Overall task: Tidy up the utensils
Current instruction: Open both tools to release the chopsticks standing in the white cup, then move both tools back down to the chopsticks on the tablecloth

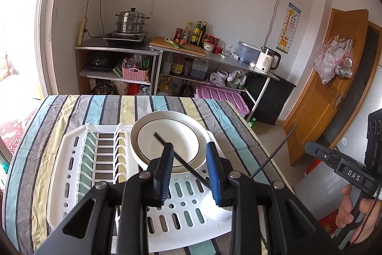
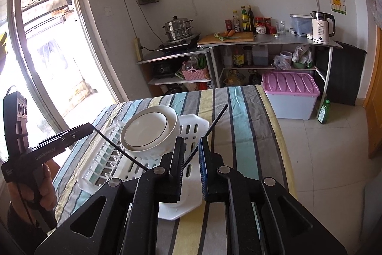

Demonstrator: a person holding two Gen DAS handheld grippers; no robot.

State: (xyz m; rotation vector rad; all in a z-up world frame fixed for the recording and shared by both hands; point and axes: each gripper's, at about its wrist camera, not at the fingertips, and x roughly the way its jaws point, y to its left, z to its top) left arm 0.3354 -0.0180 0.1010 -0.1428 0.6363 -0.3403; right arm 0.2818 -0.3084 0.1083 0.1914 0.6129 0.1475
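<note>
My left tongs (image 1: 188, 173) are spread, a black chopstick (image 1: 181, 159) crossing loose between them. My right tongs (image 2: 192, 169) stand a little apart — the second chopstick (image 2: 210, 133) sits in the gap, and I cannot tell whether they pinch it. Both hover over the white drying rack (image 1: 71, 145) on the striped table (image 1: 35, 135), where a bowl (image 1: 152, 147) with a dark rim line sits toward the rack's far edge.
</note>
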